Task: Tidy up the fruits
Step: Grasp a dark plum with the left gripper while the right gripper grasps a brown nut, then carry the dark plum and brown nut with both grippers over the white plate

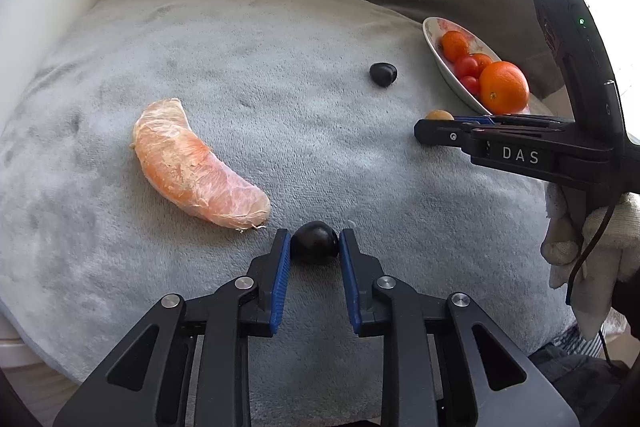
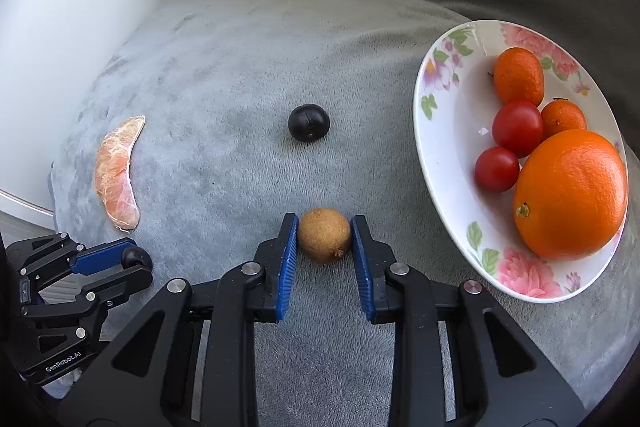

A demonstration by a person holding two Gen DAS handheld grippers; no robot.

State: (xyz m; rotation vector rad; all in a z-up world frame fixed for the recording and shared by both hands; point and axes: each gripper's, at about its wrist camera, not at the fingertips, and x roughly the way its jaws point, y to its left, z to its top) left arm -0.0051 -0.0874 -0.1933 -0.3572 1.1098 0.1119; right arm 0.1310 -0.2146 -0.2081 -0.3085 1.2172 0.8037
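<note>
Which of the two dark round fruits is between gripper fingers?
The dark fruit nearest the peeled citrus segment, gripped by the left gripper; the other dark fruit lies free.

both fisheye views ride close above a grey plush cushion (image 1: 240, 67), looking steeply down along their own fingers. the left wrist view faces the cushion's middle, the flowered plate (image 1: 434, 39) at its right edge; the right wrist view sits nearer that plate. both share the peeled citrus segment (image 2: 118, 175) and a lone dark fruit (image 2: 309, 122).
</note>
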